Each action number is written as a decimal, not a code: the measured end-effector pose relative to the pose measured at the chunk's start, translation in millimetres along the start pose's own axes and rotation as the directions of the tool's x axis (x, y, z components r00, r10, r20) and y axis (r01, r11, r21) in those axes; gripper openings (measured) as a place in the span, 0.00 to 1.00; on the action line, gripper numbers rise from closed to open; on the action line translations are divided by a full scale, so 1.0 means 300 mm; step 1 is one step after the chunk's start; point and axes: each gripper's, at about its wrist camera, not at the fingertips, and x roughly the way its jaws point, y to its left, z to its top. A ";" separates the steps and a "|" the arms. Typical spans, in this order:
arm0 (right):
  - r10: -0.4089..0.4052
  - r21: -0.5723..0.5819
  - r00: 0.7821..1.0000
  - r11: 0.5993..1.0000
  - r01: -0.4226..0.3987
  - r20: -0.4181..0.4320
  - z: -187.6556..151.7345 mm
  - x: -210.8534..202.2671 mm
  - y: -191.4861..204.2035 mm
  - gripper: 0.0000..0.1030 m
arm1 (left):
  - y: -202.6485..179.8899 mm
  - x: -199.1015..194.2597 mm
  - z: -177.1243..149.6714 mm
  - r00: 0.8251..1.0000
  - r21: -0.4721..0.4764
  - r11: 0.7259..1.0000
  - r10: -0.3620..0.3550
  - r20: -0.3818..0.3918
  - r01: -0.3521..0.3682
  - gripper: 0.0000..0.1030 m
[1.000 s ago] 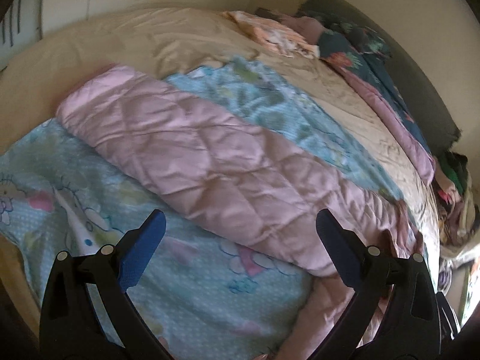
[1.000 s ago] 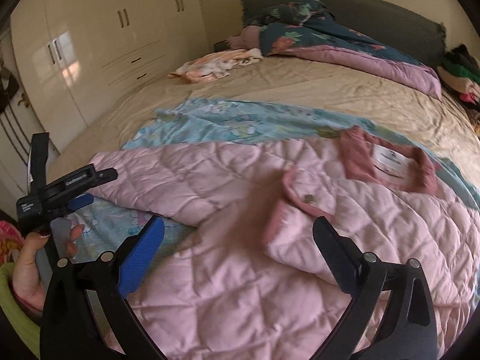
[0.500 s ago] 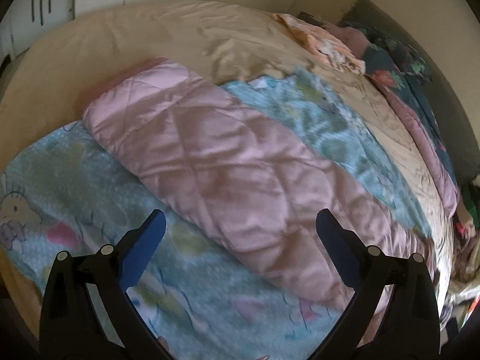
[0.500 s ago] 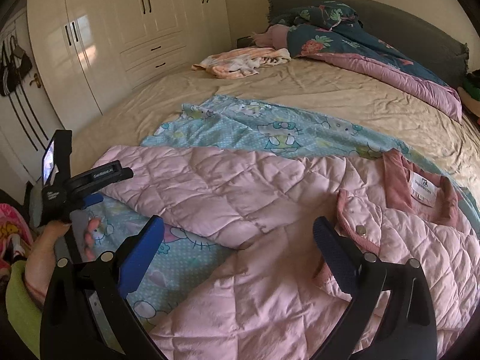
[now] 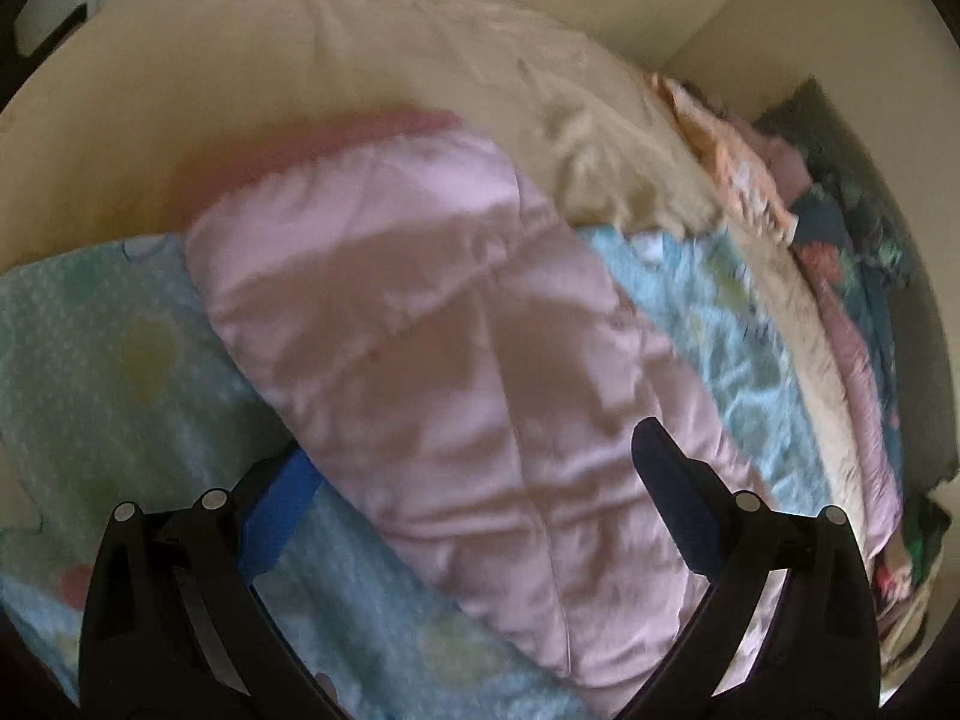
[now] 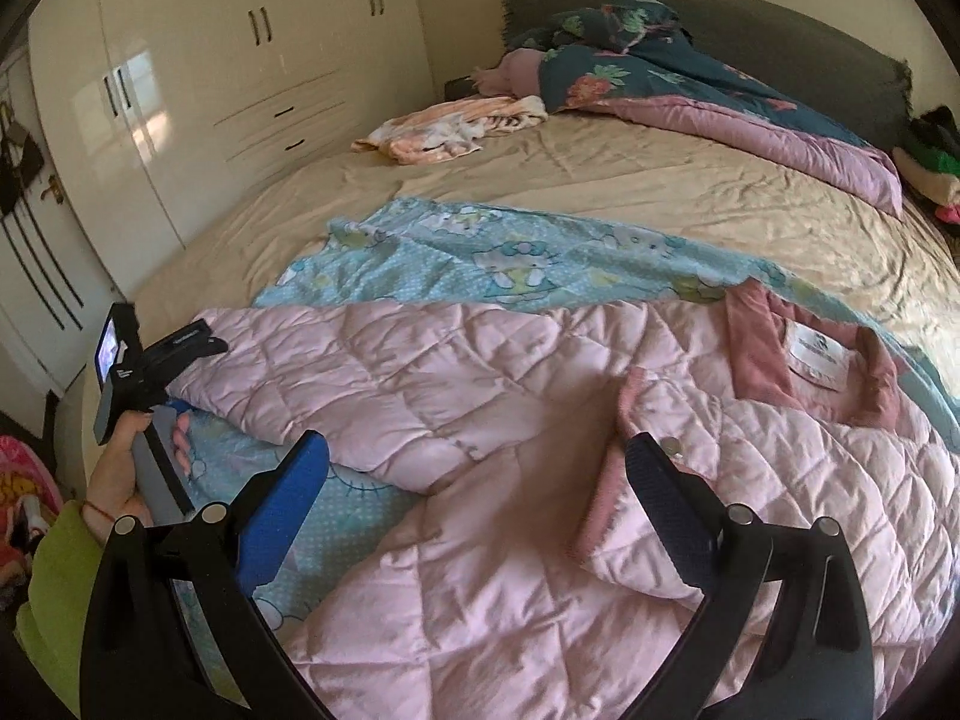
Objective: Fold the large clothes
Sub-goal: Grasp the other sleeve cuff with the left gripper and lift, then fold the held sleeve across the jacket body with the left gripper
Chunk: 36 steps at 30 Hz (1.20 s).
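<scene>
Right now I have both tools spread wide and holding nothing. My left gripper (image 5: pixel 474 480) hangs low over the sleeve (image 5: pixel 432 324) of the pink quilted jacket (image 6: pixel 540 480), one blue pad (image 5: pixel 279 510) down at the sleeve's near edge, the other over the pink fabric on the far side; the left wrist view is blurred, so I cannot tell whether either pad touches the cloth. My right gripper (image 6: pixel 474 492) sits above the jacket's body, its fingers straddling the stretch between the sleeve root and the folded-back front flap (image 6: pixel 636 492), where a small metal snap (image 6: pixel 675 450) shows.

The jacket lies spread across the near part of the bed, on top of a light blue cartoon-print sheet (image 6: pixel 480 252), which in turn lies on the beige bedspread (image 6: pixel 660 180). Its darker pink collar (image 6: pixel 756 348) with a white label (image 6: pixel 816 354) points to my right, and the sleeve runs out leftward toward the bed's edge.

From the right wrist view I see my left hand (image 6: pixel 126 468), in a green cuff, holding its tool at the sleeve's end. Farther off, a peach garment (image 6: pixel 444 132) lies crumpled near a dark floral duvet (image 6: pixel 690 78) by the headboard, and white wardrobes (image 6: pixel 210 78) stand along the left wall.
</scene>
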 end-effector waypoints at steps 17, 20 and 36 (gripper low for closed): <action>-0.058 0.138 0.997 0.989 0.051 0.051 -0.126 -0.159 -0.205 0.96 | -0.150 -0.352 0.019 0.949 0.174 0.968 -0.216 0.229 0.179 0.11; -0.064 0.170 0.996 0.984 0.052 0.067 -0.153 -0.207 -0.238 0.96 | -0.212 -0.452 -0.013 0.923 0.230 0.946 -0.285 0.259 0.227 0.11; -0.141 0.245 0.981 0.964 0.106 0.130 -0.303 -0.459 -0.341 0.96 | -0.511 -0.801 -0.243 0.834 0.481 0.814 -0.487 0.257 0.327 0.10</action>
